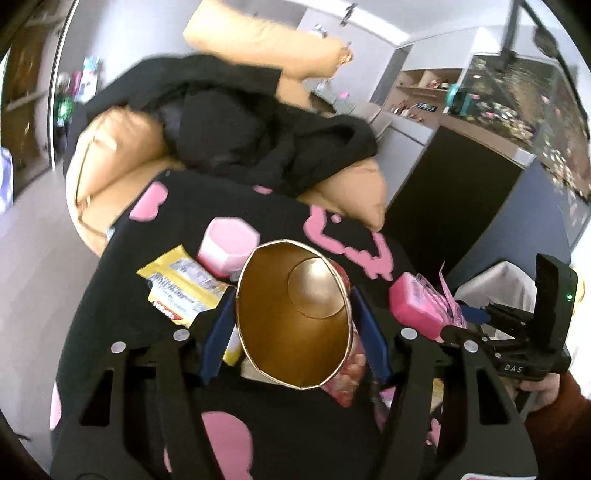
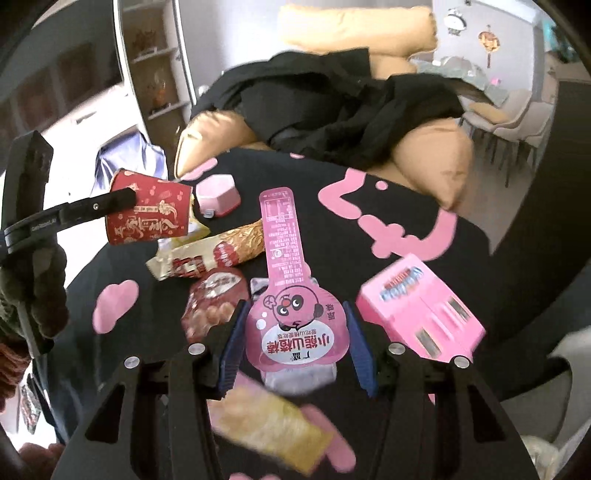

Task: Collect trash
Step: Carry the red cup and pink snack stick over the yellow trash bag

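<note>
The left gripper (image 1: pixel 293 325) clamps the red paper cup (image 1: pixel 293 317), mouth open to take trash, just left of the pink wrapper (image 2: pixel 291 295), which the right gripper (image 2: pixel 293 325) grips over the black blanket (image 2: pixel 369 258).

A: Background, top of frame?
B: Tan cushions (image 2: pixel 354 22), black clothing (image 2: pixel 343 110) heaped across them. Black blanket with pink shapes (image 2: pixel 388 214) fills centre.
A: Sides?
B: Shelf unit (image 2: pixel 155 62) upper left, pale chairs (image 2: pixel 517 114) right. Left view: glass tank (image 1: pixel 517 96) upper right, dark cabinet (image 1: pixel 454 199) below.
</note>
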`<move>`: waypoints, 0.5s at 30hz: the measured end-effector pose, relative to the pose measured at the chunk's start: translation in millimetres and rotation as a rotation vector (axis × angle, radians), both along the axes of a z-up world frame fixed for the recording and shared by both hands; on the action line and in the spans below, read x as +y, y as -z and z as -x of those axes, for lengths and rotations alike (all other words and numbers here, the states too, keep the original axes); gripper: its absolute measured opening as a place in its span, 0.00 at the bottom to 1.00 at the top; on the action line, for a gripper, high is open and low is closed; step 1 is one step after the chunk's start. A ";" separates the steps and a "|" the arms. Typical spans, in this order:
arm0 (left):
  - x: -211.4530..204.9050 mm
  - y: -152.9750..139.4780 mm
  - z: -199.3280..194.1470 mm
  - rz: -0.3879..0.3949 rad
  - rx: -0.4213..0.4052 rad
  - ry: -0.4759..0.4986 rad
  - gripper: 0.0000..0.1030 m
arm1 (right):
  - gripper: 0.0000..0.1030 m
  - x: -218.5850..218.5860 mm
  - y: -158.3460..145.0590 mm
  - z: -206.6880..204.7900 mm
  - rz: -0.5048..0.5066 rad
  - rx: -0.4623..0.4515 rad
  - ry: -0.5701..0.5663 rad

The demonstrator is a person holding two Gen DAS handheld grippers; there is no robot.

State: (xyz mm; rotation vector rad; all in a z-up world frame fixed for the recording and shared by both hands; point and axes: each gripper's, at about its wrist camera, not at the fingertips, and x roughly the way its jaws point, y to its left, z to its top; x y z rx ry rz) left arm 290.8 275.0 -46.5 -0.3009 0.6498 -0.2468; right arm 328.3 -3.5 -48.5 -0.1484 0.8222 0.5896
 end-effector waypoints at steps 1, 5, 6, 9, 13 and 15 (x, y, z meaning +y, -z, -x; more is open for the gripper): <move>-8.1 -7.5 9.5 -0.013 -0.023 0.007 0.57 | 0.47 -5.6 -4.4 9.8 -0.004 -0.018 0.005; -31.4 -27.3 33.4 -0.010 -0.061 0.037 0.57 | 0.47 -22.9 -16.6 39.1 -0.021 -0.061 0.007; -36.7 -32.2 38.8 -0.007 -0.070 0.043 0.57 | 0.47 -27.7 -19.8 46.0 -0.023 -0.070 0.005; -50.9 -48.6 53.2 0.000 -0.098 0.056 0.57 | 0.47 -43.4 -30.2 63.0 -0.023 -0.110 0.016; -68.7 -70.5 70.7 0.000 -0.143 0.059 0.57 | 0.47 -68.4 -43.8 81.7 -0.040 -0.151 0.038; -77.3 -78.1 77.0 0.008 -0.156 0.062 0.57 | 0.47 -80.6 -49.3 90.9 -0.045 -0.171 0.051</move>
